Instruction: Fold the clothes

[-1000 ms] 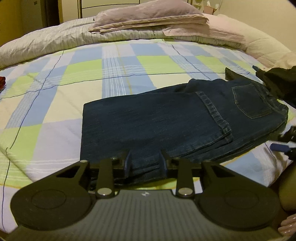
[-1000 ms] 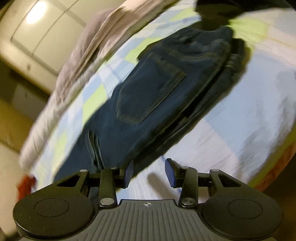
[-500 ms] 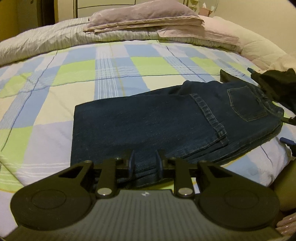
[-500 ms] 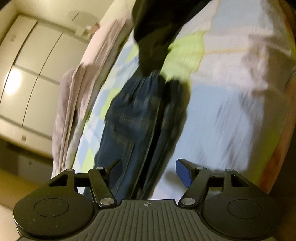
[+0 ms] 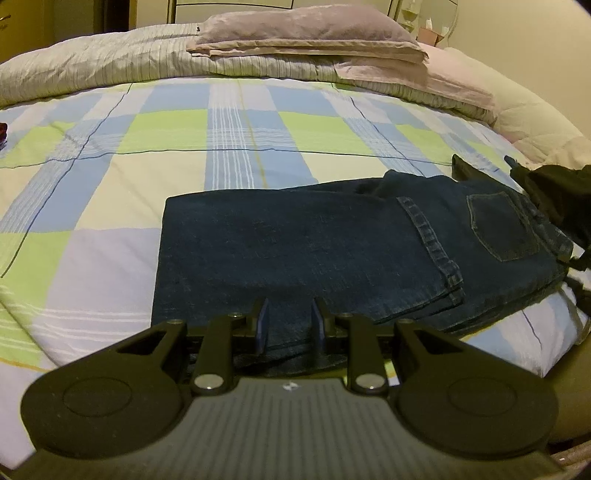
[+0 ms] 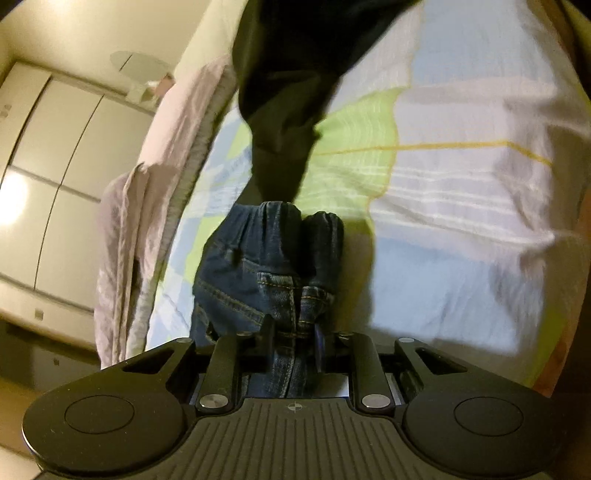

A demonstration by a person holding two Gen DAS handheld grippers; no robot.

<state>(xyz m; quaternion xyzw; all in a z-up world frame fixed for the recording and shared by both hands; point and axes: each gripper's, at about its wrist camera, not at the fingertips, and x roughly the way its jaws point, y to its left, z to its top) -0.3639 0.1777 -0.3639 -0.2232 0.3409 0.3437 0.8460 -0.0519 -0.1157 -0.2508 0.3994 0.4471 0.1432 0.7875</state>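
Note:
Dark blue jeans [image 5: 314,251] lie folded in half on the checked bedspread [image 5: 229,140], back pocket up at the right. My left gripper [image 5: 289,325] is shut on the near folded edge of the jeans, the denim pinched between its blue pads. In the right wrist view the jeans [image 6: 269,266] bunch up at the waistband end. My right gripper [image 6: 293,341] has its jaws closing around that thick waistband stack, and the pads press on the denim. The right gripper does not show clearly in the left wrist view.
A black garment [image 5: 554,192] lies beside the jeans' waist end; in the right wrist view the black garment [image 6: 291,74] hangs just beyond the jeans. Pillows [image 5: 306,33] and a striped duvet [image 5: 92,66] line the far side. A wardrobe [image 6: 48,184] stands past the bed. The bed edge is close below me.
The right gripper rolled, swung to the waistband end of the jeans, opened wide and then closed on the denim. The left gripper kept its grip and barely moved.

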